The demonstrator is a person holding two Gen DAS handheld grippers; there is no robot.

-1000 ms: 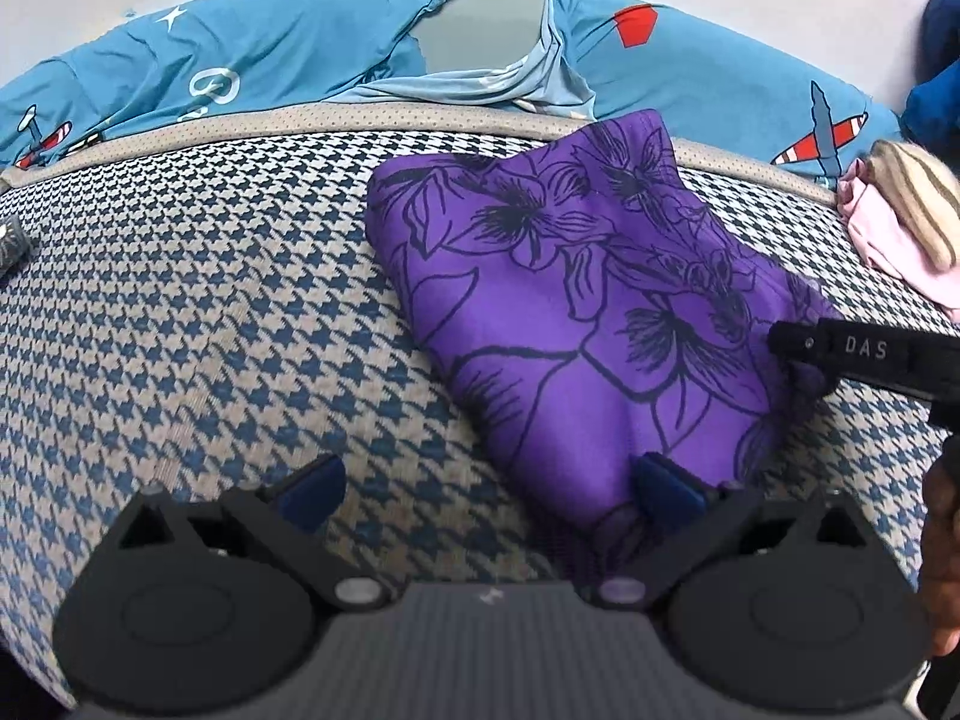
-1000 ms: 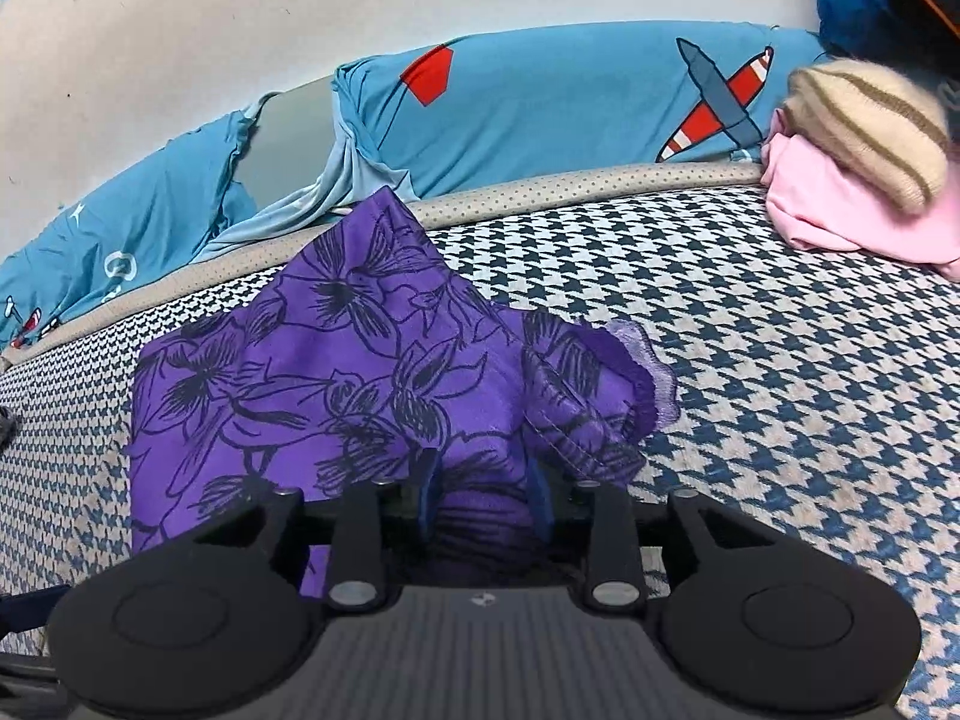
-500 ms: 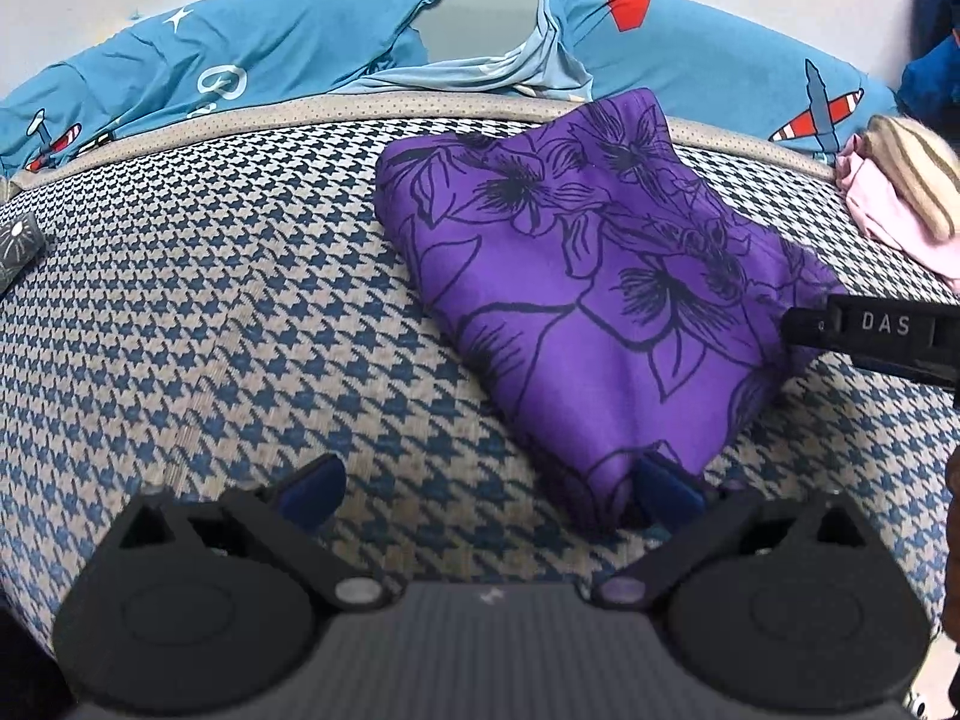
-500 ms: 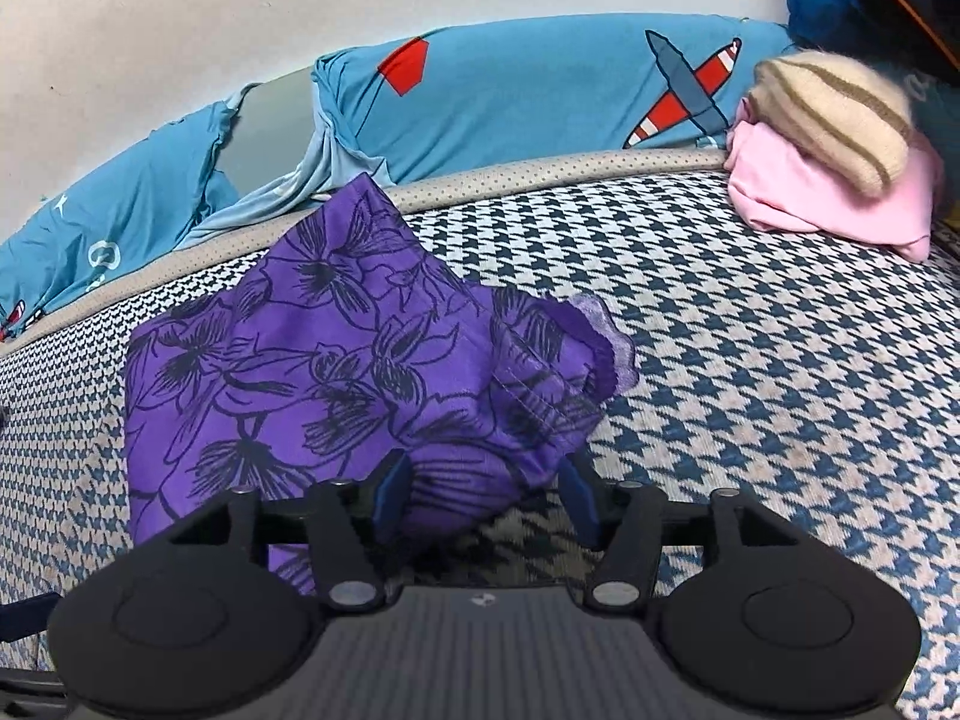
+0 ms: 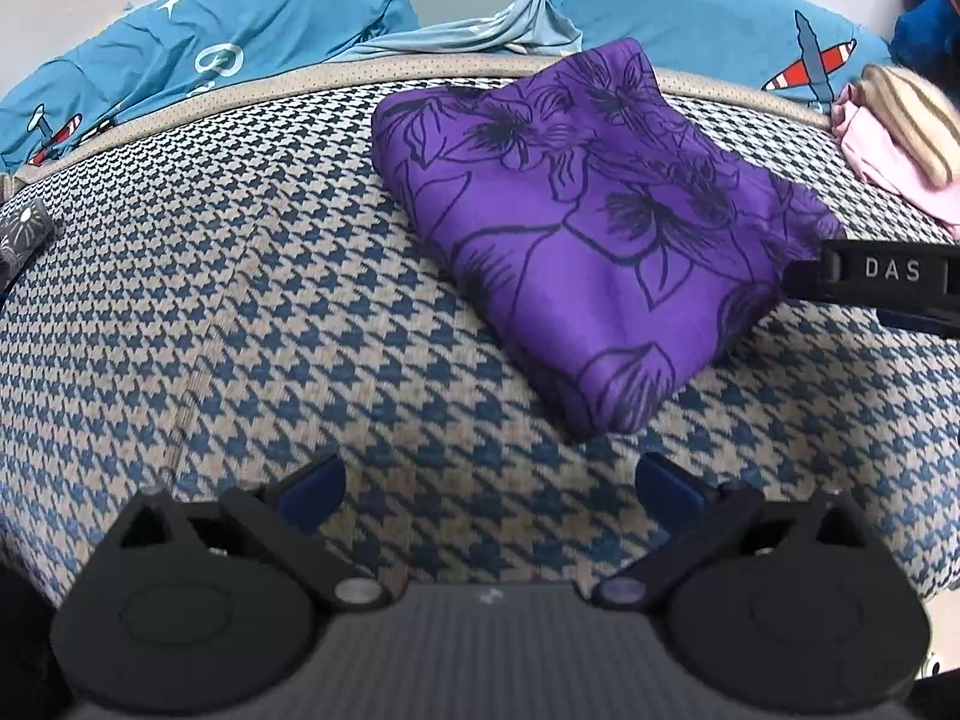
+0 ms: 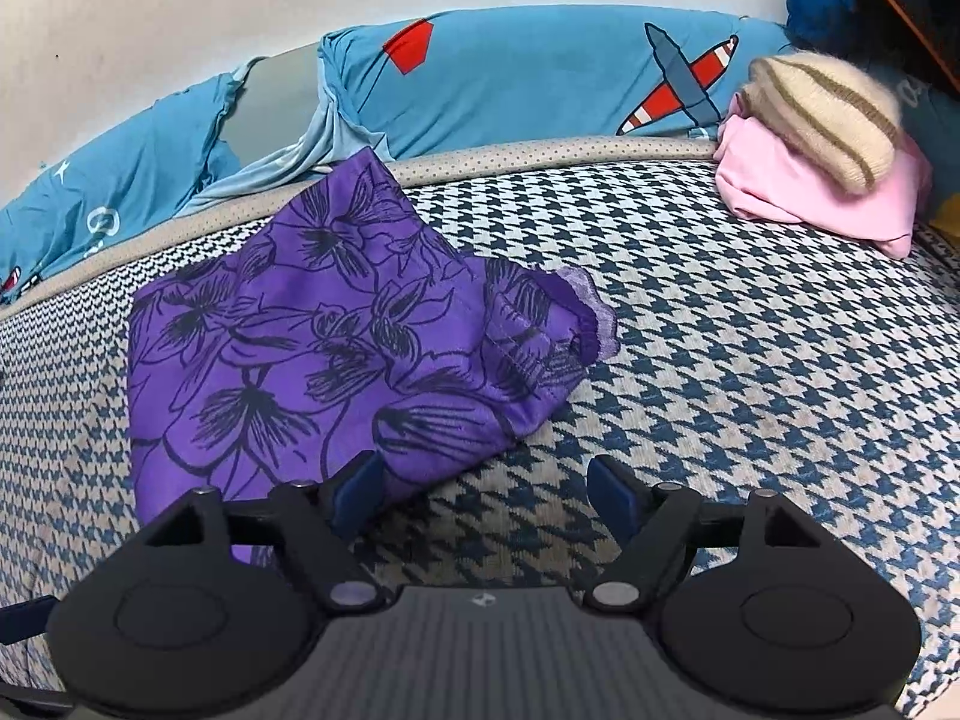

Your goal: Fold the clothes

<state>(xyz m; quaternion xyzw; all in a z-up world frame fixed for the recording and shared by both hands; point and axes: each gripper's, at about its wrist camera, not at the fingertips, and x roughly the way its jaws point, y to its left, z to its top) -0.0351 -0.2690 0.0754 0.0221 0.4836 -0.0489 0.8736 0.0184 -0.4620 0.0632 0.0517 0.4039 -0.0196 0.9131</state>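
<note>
At the bottom of the left wrist view, the left gripper (image 5: 489, 489) stands wide open with nothing between its blue pads, over bare houndstooth fabric. Just beyond it, right of centre, lies the folded purple garment (image 5: 588, 228), apart from the pads. At the bottom of the right wrist view, the right gripper (image 6: 486, 489) has its jaws opening; its left blue pad sits at the garment's near edge, its right pad over the houndstooth, and nothing is pinched between them. In the left wrist view one black finger of that gripper, lettered DAS, reaches in from the right edge to the garment's right side.

The garment (image 6: 336, 354) is bright purple with large dark line-drawn flowers. It lies folded into a rough rectangle set at a slant on the blue and cream houndstooth mattress (image 6: 750, 384). Its near left edges are smooth; the right end is gathered and puckered, with a paler, wavy hem showing.

Farther back, toward the upper right, a folded pink garment (image 6: 798, 192) lies on the mattress with a cream striped knit piece (image 6: 822, 114) on top. Behind the mattress's beige piping, blue bedding printed with aeroplanes (image 6: 540, 90) runs along the pale wall.
</note>
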